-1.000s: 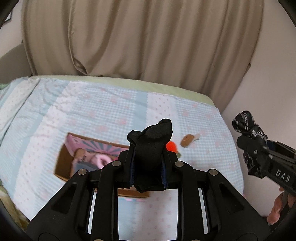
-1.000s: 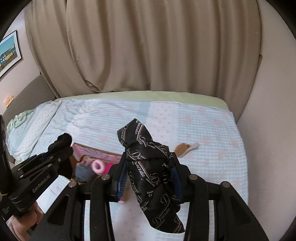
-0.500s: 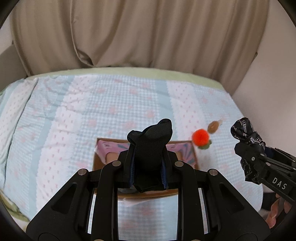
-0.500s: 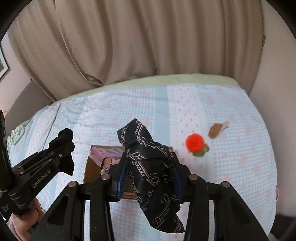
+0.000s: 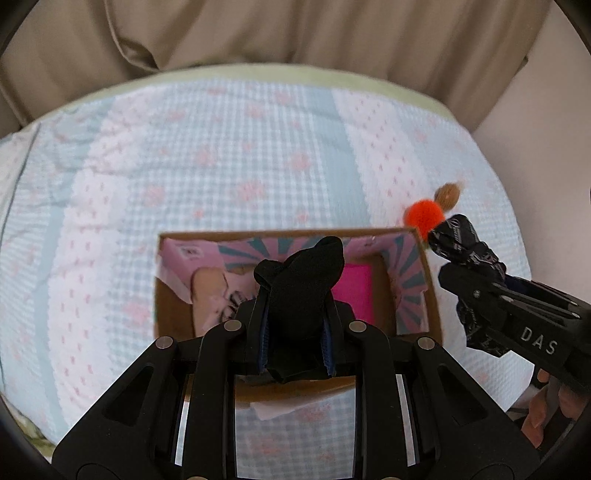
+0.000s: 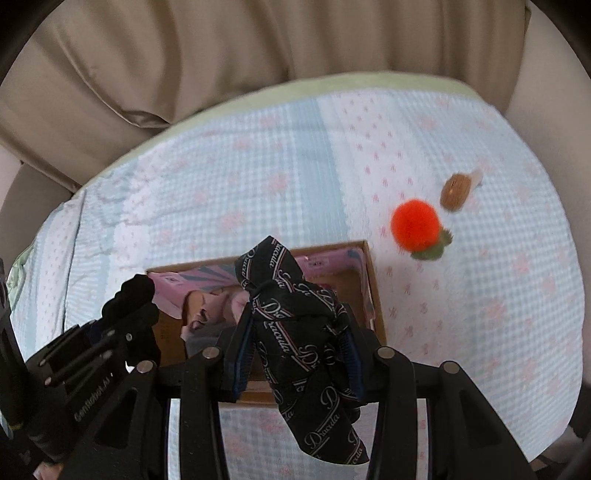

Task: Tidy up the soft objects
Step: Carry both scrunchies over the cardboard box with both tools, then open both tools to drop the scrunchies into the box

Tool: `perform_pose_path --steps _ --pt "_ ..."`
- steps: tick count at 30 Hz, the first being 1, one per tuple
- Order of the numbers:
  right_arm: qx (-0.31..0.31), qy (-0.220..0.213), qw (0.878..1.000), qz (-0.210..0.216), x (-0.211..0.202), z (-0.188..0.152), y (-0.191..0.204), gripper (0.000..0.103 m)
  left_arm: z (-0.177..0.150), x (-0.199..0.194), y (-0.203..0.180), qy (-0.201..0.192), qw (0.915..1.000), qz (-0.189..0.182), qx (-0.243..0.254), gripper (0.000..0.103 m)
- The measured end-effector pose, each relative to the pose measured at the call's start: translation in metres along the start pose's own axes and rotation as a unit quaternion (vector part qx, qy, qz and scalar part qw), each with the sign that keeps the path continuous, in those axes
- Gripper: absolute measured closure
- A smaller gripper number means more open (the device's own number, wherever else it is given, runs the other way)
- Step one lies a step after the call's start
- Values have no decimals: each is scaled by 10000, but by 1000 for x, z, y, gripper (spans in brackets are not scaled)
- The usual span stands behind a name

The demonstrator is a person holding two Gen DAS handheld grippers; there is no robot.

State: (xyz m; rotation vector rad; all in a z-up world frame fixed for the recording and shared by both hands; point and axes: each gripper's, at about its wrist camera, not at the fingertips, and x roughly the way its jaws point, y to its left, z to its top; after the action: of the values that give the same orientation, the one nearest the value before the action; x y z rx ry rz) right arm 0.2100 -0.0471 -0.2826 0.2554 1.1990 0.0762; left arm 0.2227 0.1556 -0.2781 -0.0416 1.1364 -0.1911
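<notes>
My left gripper (image 5: 295, 332) is shut on a plain black cloth (image 5: 299, 280) and holds it over the open cardboard box (image 5: 430, 291) on the bed. My right gripper (image 6: 295, 350) is shut on a black scarf with white lettering (image 6: 295, 321) and holds it above the box (image 6: 373, 288) near its right end. The right gripper with the scarf shows at the right of the left wrist view (image 5: 465, 254). The left gripper shows at the lower left of the right wrist view (image 6: 129, 306). The box holds pink and grey soft items (image 5: 354, 284).
An orange plush ball with a green leaf (image 6: 416, 228) and a small brown plush (image 6: 457, 190) lie on the checked blue and pink bedcover (image 6: 258, 177) right of the box. Beige curtains (image 5: 295, 33) hang behind the bed. A wall (image 5: 546, 147) stands on the right.
Both grippers have moved forward and tilted down over the box, so it now sits under the held cloths. The box and plush toys look nearer. Both grips are unchanged.
</notes>
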Motion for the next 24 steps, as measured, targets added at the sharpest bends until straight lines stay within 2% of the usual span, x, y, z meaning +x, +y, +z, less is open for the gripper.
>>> perform_pose_path --steps 10,13,17,18,19,20,21,22,23,24 --pt "350 866 9956 121 87 -3 -22 64 -17 102 2 1062 9943 19 96 84" --pt "426 1014 9938 135 100 -2 -28 64 -22 119 0 1320 9912 36 78 84" --pt "408 1100 9930 128 107 1 -30 63 -25 122 -5 1361 9903 84 283 82" --pt "409 1127 9927 154 109 1 -29 63 -24 122 -5 1356 9902 64 318 77" --pt "435 1141 9923 210 110 2 -29 59 -23 121 -6 1354 9902 43 340 56" --pt "463 1132 9921 274 111 2 -30 46 -22 121 -8 1385 9897 -28 357 16" --pt "491 1109 9919 373 111 3 -31 36 -22 119 -9 1385 9896 -48 383 0" --pt "495 1071 9920 456 109 4 -31 9 -23 117 -10 1356 9897 17 462 0" --pt "471 1019 9925 480 107 4 -30 0 -24 114 -11 1293 9902 69 529 0" --pt "443 963 9932 480 105 4 -29 0 -25 112 -12 1259 9901 119 616 0"
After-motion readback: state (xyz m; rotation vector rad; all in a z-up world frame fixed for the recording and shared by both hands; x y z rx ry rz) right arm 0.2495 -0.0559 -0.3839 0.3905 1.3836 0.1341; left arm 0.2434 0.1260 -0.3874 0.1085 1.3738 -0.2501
